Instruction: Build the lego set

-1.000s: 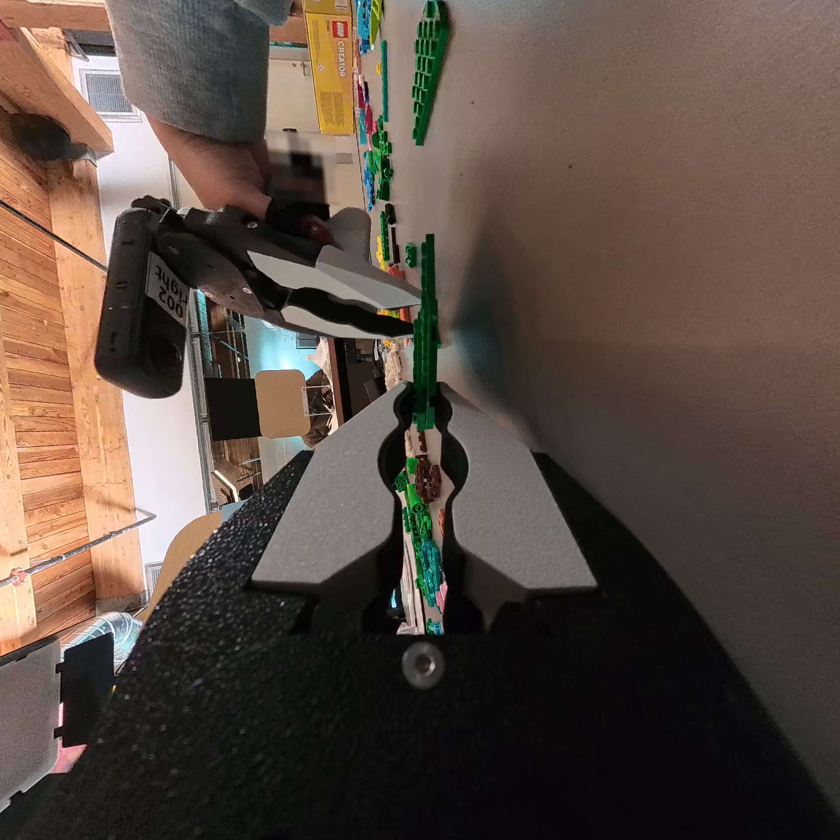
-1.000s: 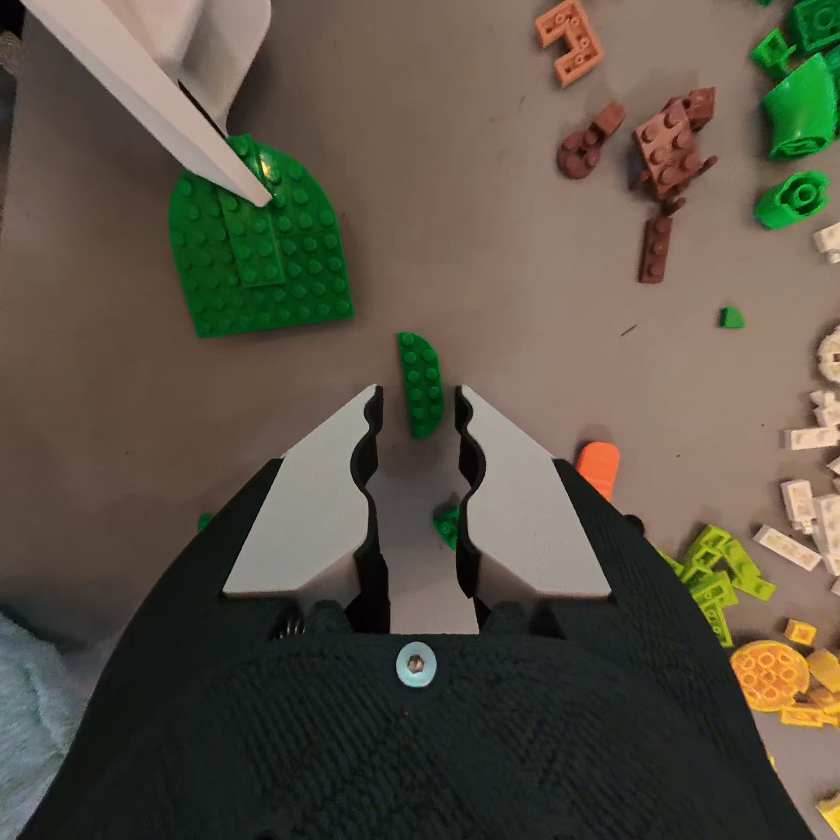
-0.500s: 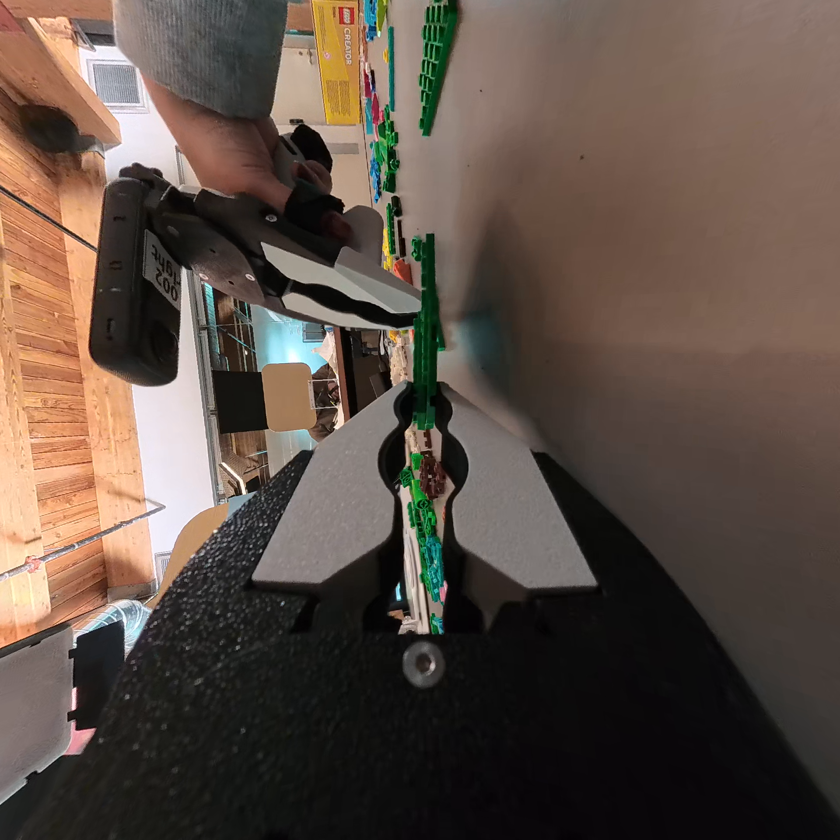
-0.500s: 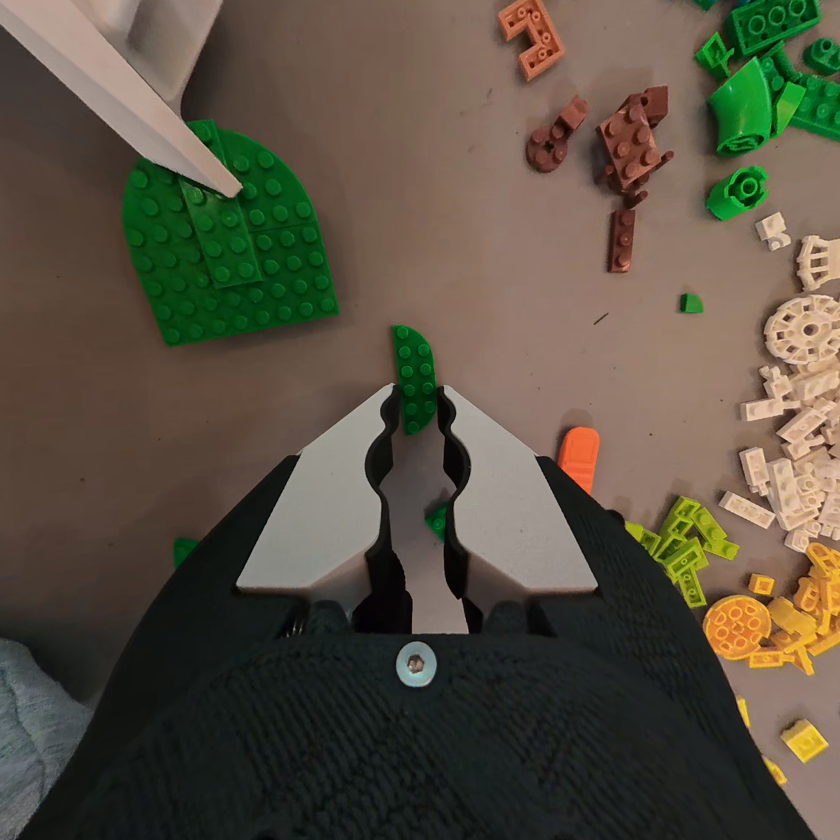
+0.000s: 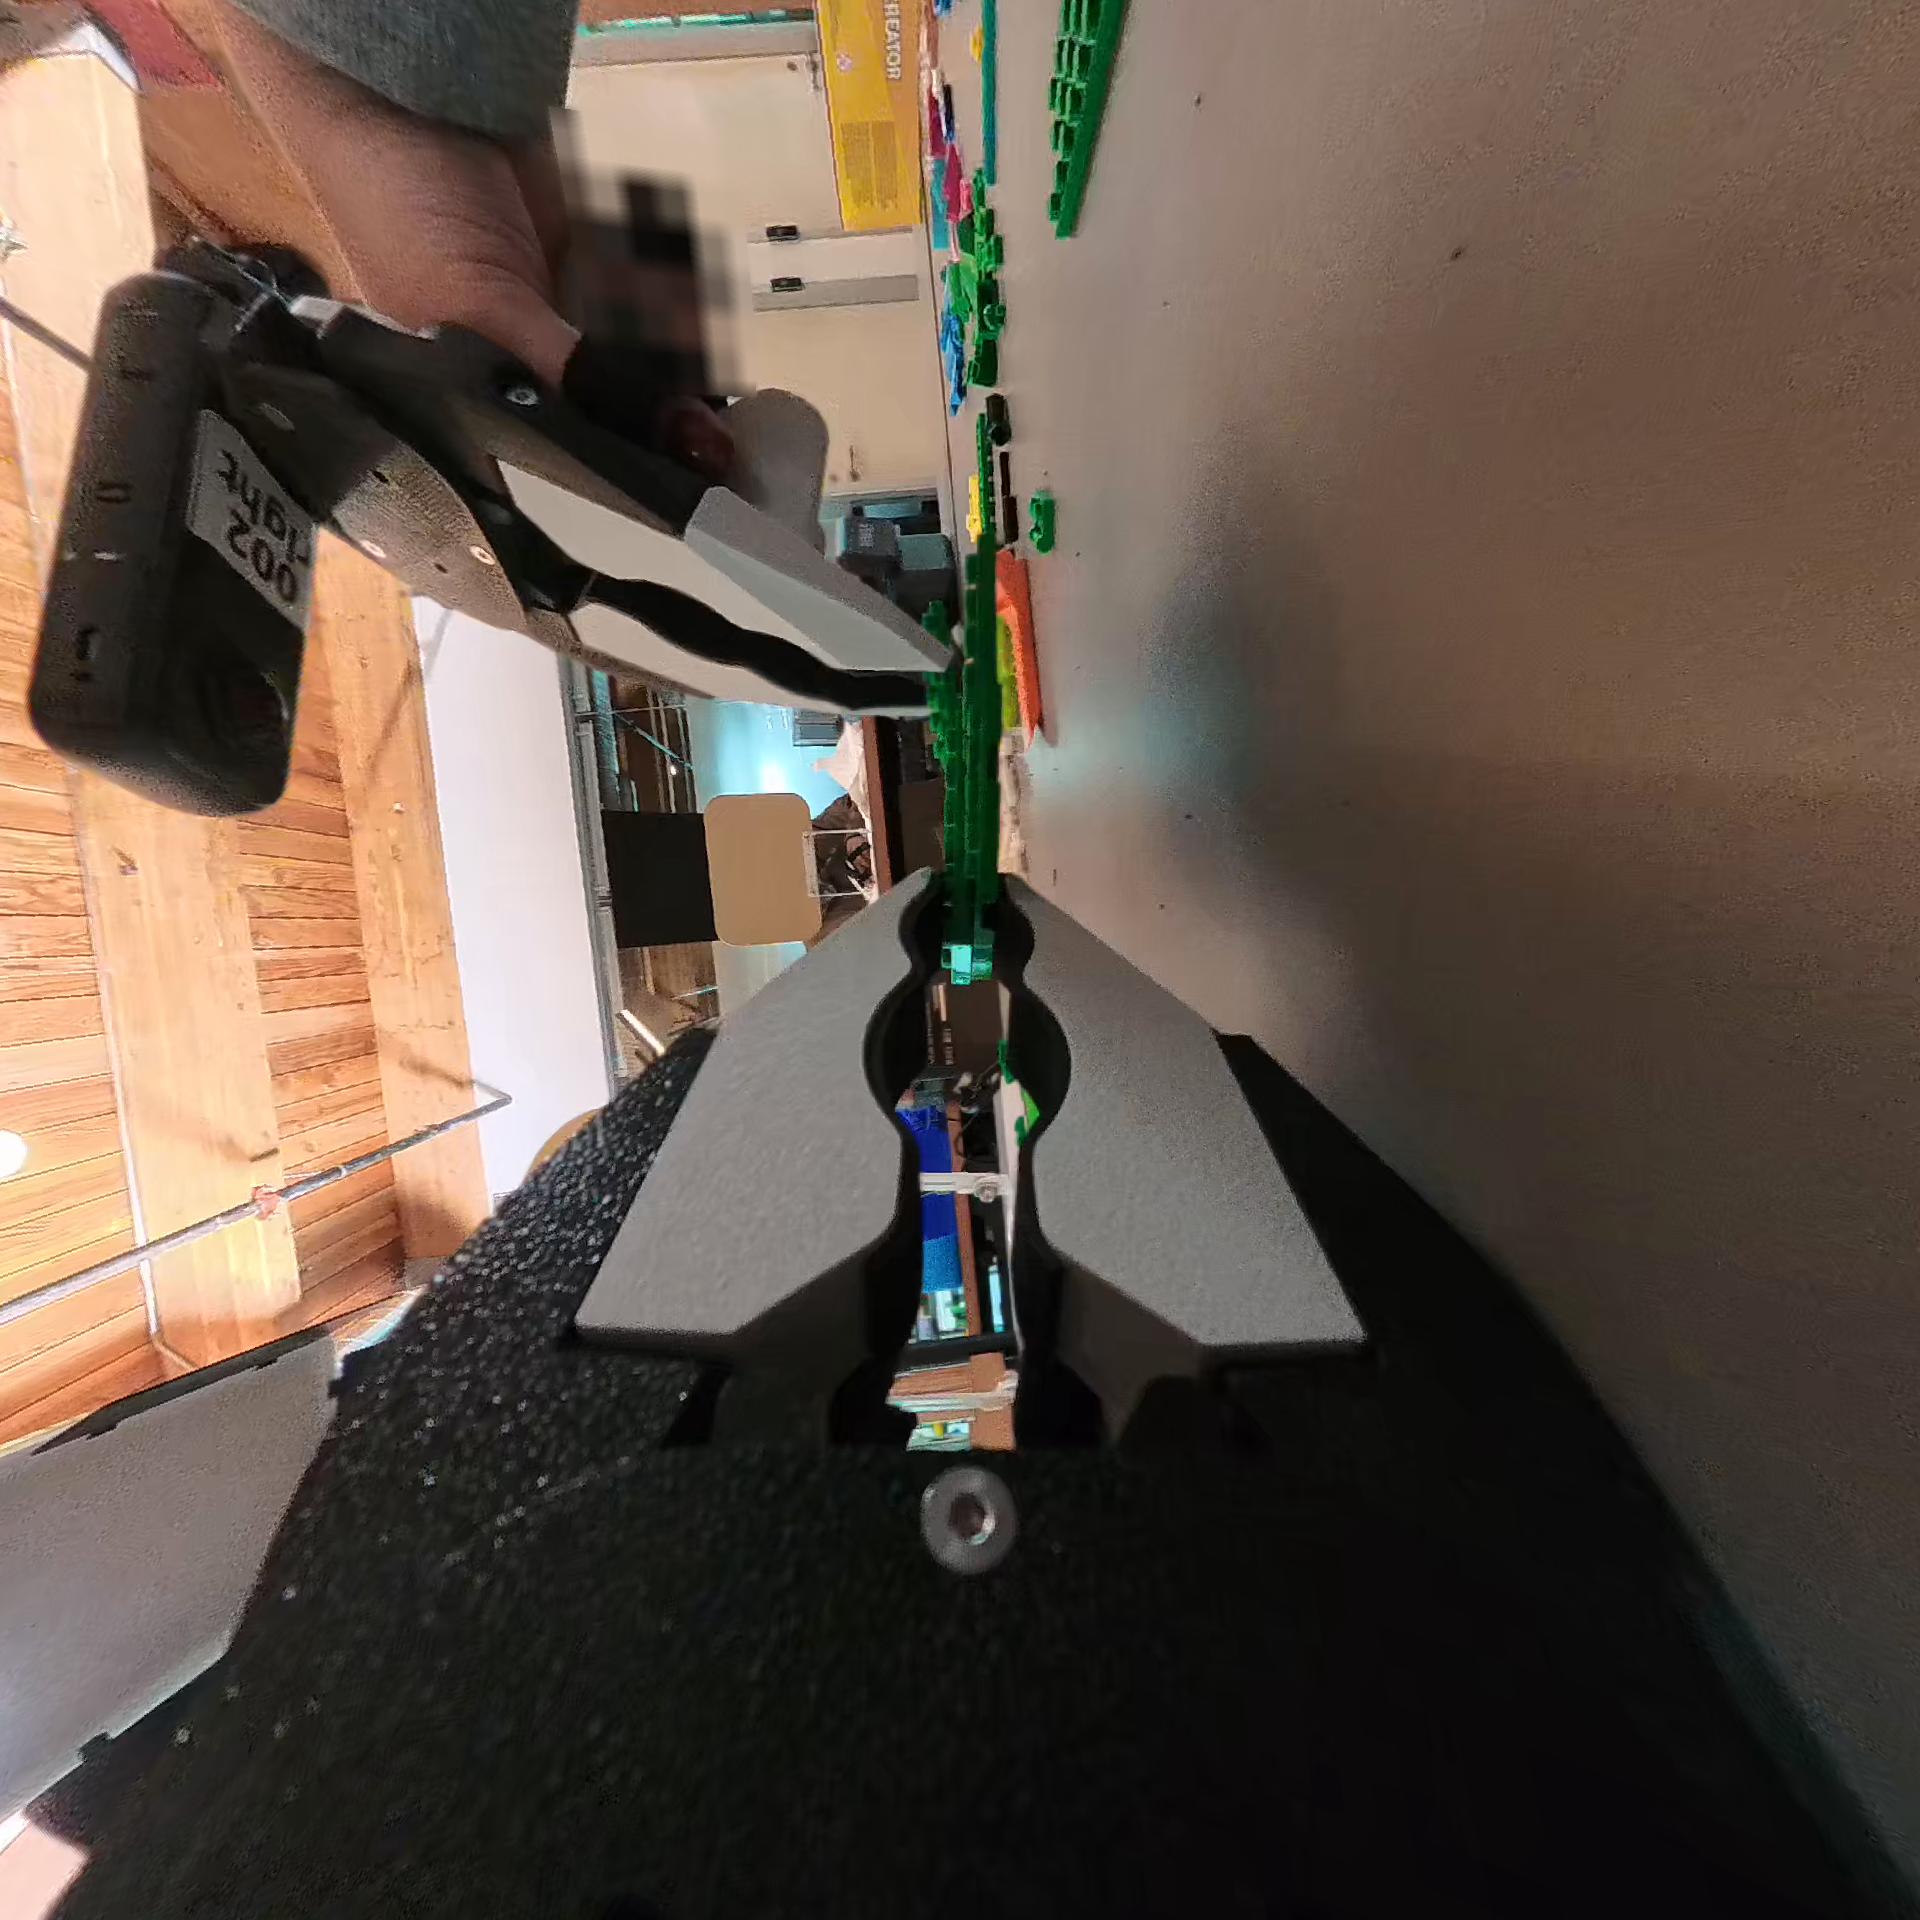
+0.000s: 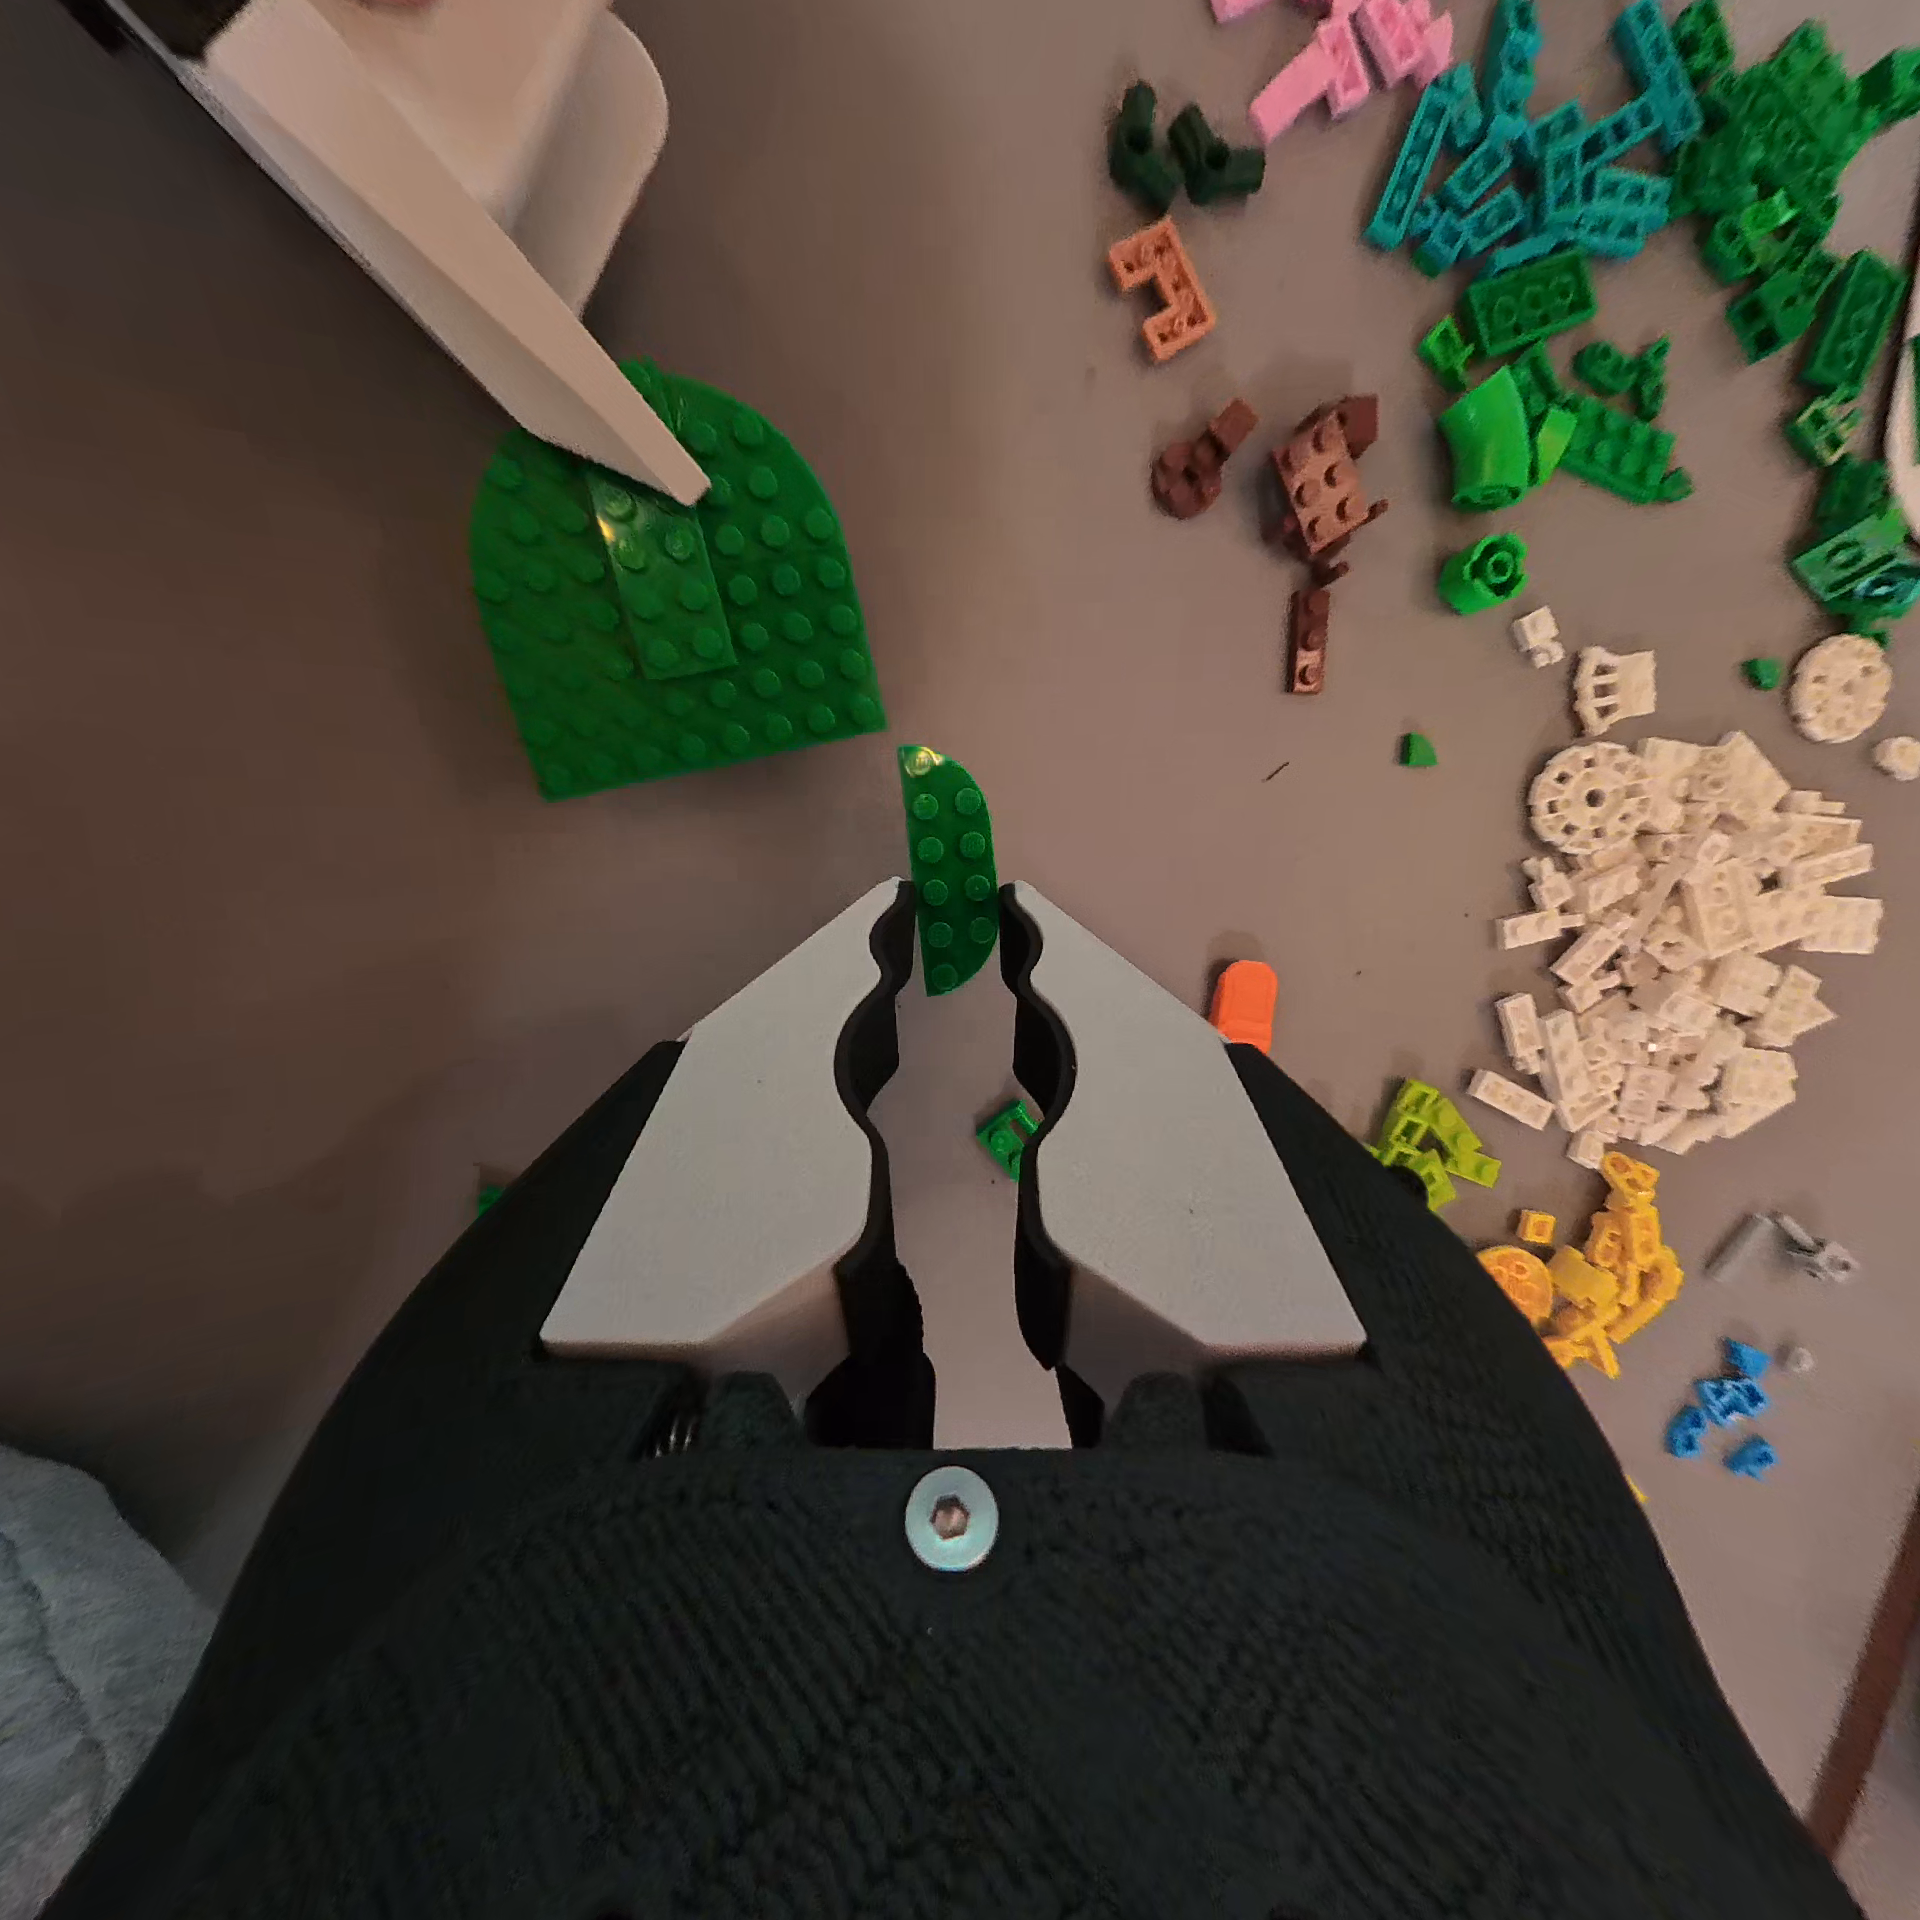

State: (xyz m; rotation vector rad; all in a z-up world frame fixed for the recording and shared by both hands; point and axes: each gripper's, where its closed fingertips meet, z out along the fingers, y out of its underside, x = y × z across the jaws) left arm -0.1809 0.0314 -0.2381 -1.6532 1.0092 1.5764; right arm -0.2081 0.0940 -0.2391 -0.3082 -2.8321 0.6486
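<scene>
Between right gripper [image 6: 954, 894] fingers: a green half-round plate [image 6: 951, 868], pads pressing both edges, apparently just off the grey bench [image 6: 312, 935]. Left gripper [image 5: 968, 899] fingers nearly closed on the edge of the large green plate [image 6: 665, 582], which rests near the half-round.

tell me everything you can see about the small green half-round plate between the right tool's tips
The small green half-round plate is a thin, glossy plastic brick piece with two rows of round studs, one straight edge and one curved edge. It lies flat, studs up, lengthwise between the right tool, whose dark pads press on both its long edges. Its far, pointed end sticks out toward the large green baseplate, not touching it.
</scene>
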